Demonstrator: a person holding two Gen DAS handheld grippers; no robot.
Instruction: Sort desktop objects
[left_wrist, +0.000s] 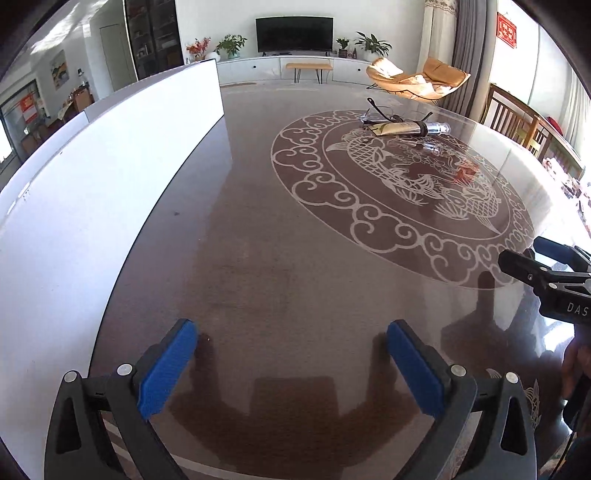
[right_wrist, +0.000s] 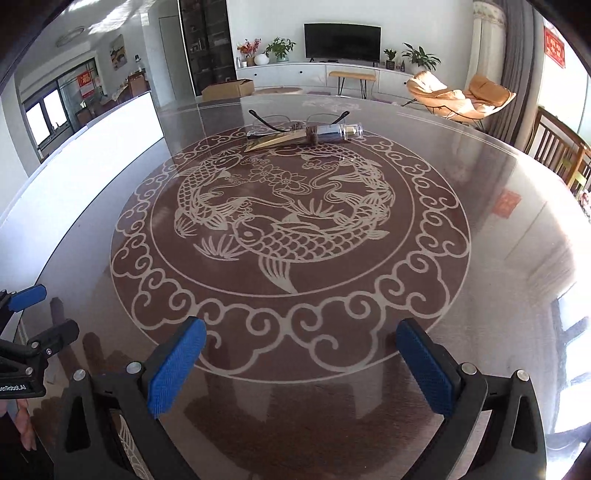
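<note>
A pair of thin-framed glasses (left_wrist: 380, 112) (right_wrist: 295, 120) lies at the far side of the round glass-topped table (left_wrist: 277, 240) (right_wrist: 498, 258). Touching it is a gold tube with a clear cap (left_wrist: 402, 128) (right_wrist: 295, 138), lying on its side. My left gripper (left_wrist: 291, 326) hovers over the near left of the table, open and empty, and shows at the left edge of the right wrist view (right_wrist: 48, 314). My right gripper (right_wrist: 301, 325) is open and empty over the near rim of the fish pattern, and appears at the right edge of the left wrist view (left_wrist: 532, 254). Both are far from the objects.
A tall white panel (left_wrist: 110, 166) (right_wrist: 92, 147) stands along the table's left side. Wooden chairs (left_wrist: 517, 118) (right_wrist: 561, 147) stand at the right. Beyond the table are a cardboard box (right_wrist: 227, 88), a lounge chair (right_wrist: 461, 96) and a TV (right_wrist: 341, 40).
</note>
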